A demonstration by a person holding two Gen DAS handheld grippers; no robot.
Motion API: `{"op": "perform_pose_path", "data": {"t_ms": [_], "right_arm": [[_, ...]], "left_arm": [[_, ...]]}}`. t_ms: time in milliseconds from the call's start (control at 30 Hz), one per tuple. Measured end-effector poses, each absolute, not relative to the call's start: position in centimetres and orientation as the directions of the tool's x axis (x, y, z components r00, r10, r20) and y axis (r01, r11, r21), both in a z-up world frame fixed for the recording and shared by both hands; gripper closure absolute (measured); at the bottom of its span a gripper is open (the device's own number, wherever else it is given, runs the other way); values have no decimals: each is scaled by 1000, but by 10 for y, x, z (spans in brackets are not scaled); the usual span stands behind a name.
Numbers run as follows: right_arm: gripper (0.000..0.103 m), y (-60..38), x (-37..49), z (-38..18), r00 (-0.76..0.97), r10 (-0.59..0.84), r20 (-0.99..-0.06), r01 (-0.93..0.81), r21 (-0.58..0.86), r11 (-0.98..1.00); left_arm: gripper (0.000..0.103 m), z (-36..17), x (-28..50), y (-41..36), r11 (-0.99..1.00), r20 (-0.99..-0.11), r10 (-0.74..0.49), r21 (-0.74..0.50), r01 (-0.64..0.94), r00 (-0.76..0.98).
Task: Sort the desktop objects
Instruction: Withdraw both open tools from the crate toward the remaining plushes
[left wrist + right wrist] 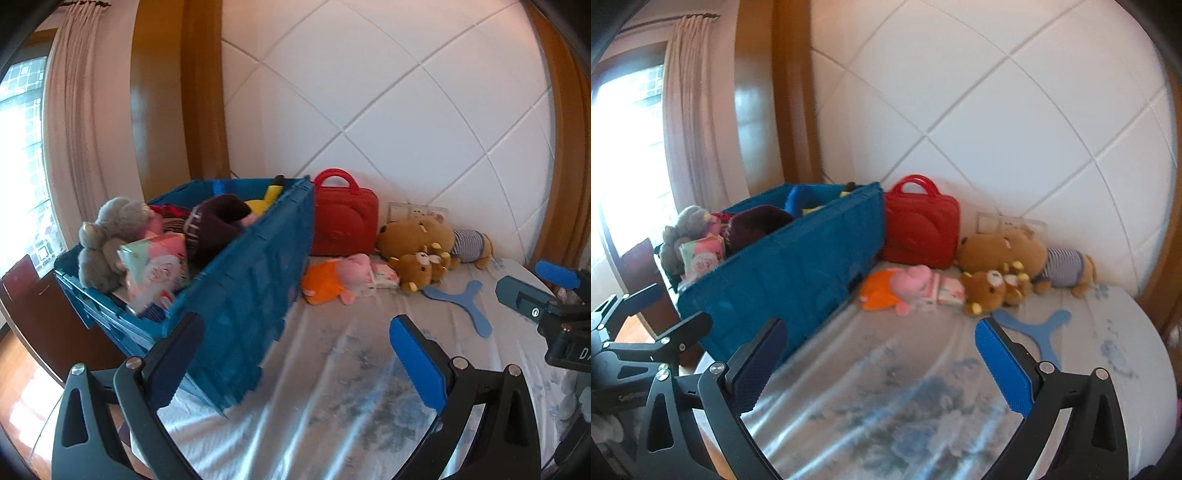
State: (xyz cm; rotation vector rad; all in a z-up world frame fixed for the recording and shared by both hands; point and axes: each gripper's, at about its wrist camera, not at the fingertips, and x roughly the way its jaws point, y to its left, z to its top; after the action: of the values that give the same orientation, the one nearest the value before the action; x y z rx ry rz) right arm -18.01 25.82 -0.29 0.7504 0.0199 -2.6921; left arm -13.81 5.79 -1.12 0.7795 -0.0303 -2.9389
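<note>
A blue crate stands on the bed at the left, filled with a grey plush, a tissue pack, a dark red hat and a yellow plush. Loose on the sheet lie a pink and orange plush, two brown bears, a striped plush dog and a blue boomerang. My left gripper is open and empty beside the crate. My right gripper is open and empty above the sheet.
A red case leans on the padded white wall behind the toys. A small tissue pack lies by the pink plush. A curtain and window are at the left, beyond the bed edge.
</note>
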Motion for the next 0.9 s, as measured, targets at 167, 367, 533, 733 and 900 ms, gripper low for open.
{"op": "perform_pose_path", "data": {"t_ms": [167, 367, 533, 733, 900], "right_arm": [[0, 290, -175, -8, -801, -307, -514, 300, 98, -949], [0, 321, -181, -15, -812, -239, -532, 227, 90, -970], [0, 348, -195, -22, -817, -160, -554, 143, 74, -987], [0, 381, -218, -32, -813, -78, -577, 46, 70, -997], [0, 408, -238, -41, -803, -9, -596, -36, 65, -997]], "left_arm": [[1, -10, -135, 87, -996, -497, -90, 66, 66, -863], [1, -14, -156, 108, -998, -502, -31, 56, 4, -864], [1, -24, -187, 124, -997, -519, 31, 42, -62, -854], [1, -40, -233, 137, -993, -544, 86, 22, -116, -835], [1, -55, -267, 150, -989, -583, 121, -1, -148, -804]]}}
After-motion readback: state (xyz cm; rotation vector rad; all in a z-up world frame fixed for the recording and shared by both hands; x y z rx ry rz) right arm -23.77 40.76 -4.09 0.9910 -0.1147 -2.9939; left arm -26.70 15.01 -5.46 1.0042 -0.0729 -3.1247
